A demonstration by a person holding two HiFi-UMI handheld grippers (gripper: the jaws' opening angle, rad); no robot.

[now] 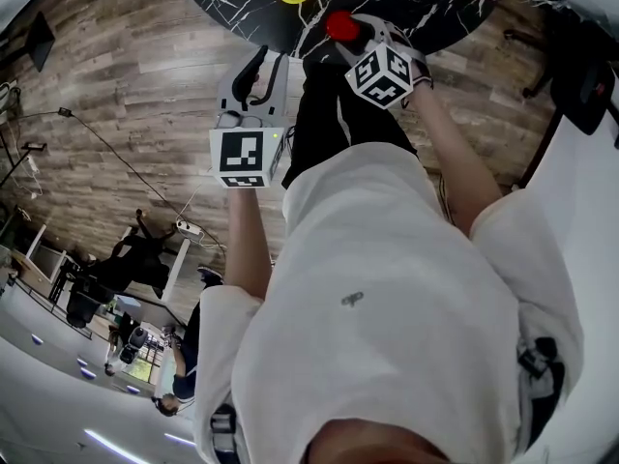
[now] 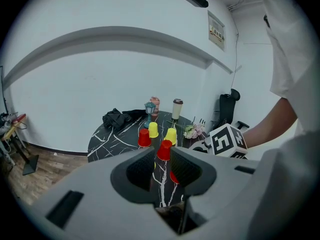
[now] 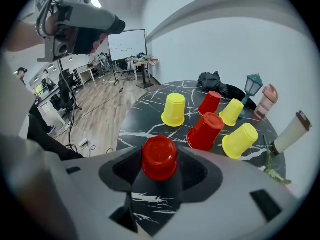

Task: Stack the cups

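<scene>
black marbled round table (image 3: pixel 145 109) — inverted red cups (image 3: pixel 205 131), yellow cups (image 3: pixel 174 110); lantern (image 3: pixel 253 84)

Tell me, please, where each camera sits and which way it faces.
Head view: on the head, facing down; shirt, both arms, left gripper, right gripper, table.
Left gripper view: along its open jaws toward the table; right arm shows.
Right gripper view: along its jaws around a red cup; left hand shows.
Both gripper views share the lantern.

My left gripper (image 2: pixel 161 170) held out ahead, tipped gently down, jaws partly apart with nothing between, my right gripper (image 3: pixel 160 164) pitched steeply down, jaws wide, straddling a red cup (image 3: pixel 159 154), not squeezing, both forearms (image 1: pixel 455 153) stretched forward
</scene>
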